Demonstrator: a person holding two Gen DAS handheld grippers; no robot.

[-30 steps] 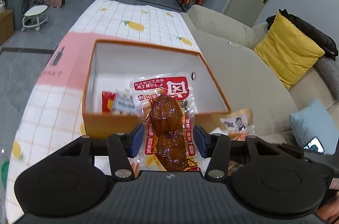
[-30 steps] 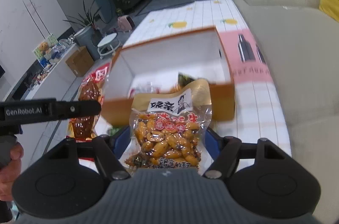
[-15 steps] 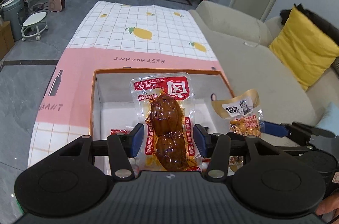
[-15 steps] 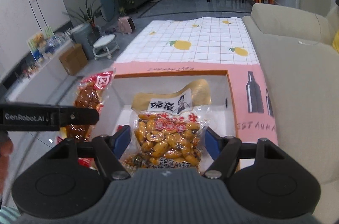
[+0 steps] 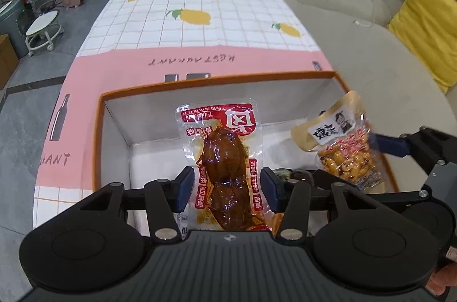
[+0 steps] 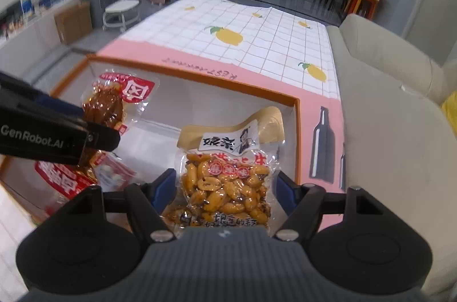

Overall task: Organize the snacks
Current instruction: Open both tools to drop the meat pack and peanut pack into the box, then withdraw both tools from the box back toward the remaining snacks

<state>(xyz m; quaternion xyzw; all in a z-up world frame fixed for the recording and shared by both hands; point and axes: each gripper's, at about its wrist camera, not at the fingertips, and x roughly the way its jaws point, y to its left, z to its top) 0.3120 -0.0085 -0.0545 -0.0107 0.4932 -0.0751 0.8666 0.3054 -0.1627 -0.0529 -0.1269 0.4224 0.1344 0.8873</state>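
Note:
My left gripper (image 5: pixel 225 185) is shut on a clear packet with red print and a brown meat snack (image 5: pixel 221 159), held over the orange-rimmed white box (image 5: pixel 217 80). My right gripper (image 6: pixel 225 185) is shut on a peanut packet with a tan top (image 6: pixel 225 182), held over the right side of the same box (image 6: pixel 200 79). The peanut packet also shows in the left wrist view (image 5: pixel 340 145), and the meat packet in the right wrist view (image 6: pixel 111 102). A red and white packet (image 6: pixel 65 182) lies inside the box.
The box stands on a table with a pink and white lemon-print cloth (image 5: pixel 200 25). A beige sofa (image 5: pixel 357 25) runs along the right with a yellow cushion (image 5: pixel 428 25). A small white stool (image 5: pixel 42 30) and plants stand on the floor at left.
Both grippers have moved forward with their packets, from in front of the box to over its inside. Both packets stay held.

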